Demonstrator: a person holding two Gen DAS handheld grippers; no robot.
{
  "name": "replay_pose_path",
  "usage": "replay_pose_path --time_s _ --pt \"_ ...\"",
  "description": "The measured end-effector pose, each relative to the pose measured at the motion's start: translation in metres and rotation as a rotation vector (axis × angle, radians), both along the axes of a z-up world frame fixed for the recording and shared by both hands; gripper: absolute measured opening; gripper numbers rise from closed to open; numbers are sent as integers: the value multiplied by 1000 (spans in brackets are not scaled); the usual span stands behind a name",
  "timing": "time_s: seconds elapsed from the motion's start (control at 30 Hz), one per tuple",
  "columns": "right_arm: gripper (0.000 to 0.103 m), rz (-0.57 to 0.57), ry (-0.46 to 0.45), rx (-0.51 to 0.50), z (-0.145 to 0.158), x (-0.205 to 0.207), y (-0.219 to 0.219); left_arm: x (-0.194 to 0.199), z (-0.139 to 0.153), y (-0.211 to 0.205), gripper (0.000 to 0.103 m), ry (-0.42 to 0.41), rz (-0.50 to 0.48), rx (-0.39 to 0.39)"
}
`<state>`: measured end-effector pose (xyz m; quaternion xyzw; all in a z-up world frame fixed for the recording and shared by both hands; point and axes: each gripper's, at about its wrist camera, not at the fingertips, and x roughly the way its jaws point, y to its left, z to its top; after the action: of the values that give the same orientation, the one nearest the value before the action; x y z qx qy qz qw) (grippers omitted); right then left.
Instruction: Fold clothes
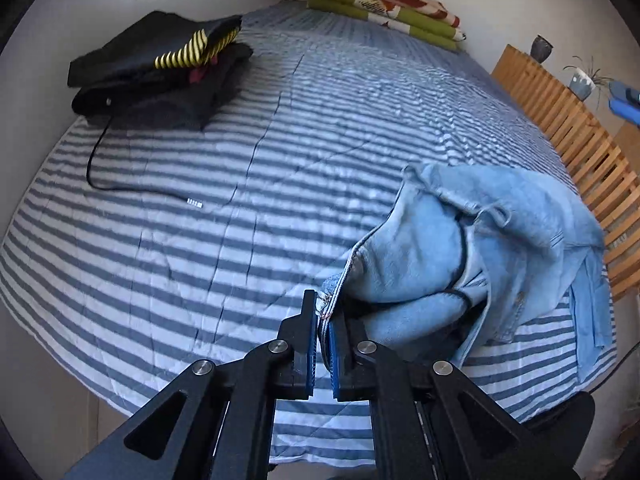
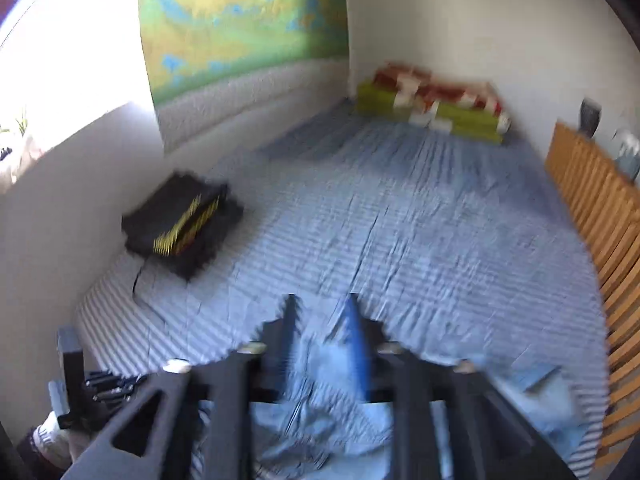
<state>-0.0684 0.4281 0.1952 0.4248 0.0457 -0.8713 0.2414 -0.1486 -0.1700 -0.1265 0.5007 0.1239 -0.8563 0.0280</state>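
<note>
Denim, pale blue and bunched: jeans (image 1: 480,248), one pair, lifted at a frayed hem edge, rest sagging in loose folds onto striped bed (image 1: 240,152) near its right side. Left gripper (image 1: 324,320) clamped on that hem, fingers (image 1: 307,320) nearly together with cloth pinched between blue pads. Right gripper (image 2: 320,320) with fingers (image 2: 356,332) parted about halfway, nothing pressed between them; blurred denim (image 2: 312,412) below and behind the tips. Farther out, one black cable (image 1: 120,188) across the stripes, one stack of dark folded clothes (image 1: 160,68) with yellow-striped trim by the wall, one green and red folded blanket (image 1: 384,4) at the far end. Wooden slatted rail (image 1: 572,136) along the right. Left view only: two pots on the ledge, sharp detail of the hem. Right view only: large green and yellow wall map (image 2: 240,20), bright window at left, all smeared by motion
</note>
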Motion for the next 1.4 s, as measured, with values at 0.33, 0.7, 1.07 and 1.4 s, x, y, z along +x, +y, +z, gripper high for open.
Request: replay_pose_path --time_s 0.33,0.7,1.07,1.4 --pt "54 260 -225 125 -139 29 -66 -4 -19 -16 5 -26 15 41" --pt "6 81 39 243 -84 -33 -31 -140 61 -15 3 36 -19 -85" --pt "5 -218 412 -51 171 -52 55 -309 302 -5 3 440 -71 -31" --pt "4 296 -149 -178 -61 72 -141 -274 70 -127 3 -23 -16 -90"
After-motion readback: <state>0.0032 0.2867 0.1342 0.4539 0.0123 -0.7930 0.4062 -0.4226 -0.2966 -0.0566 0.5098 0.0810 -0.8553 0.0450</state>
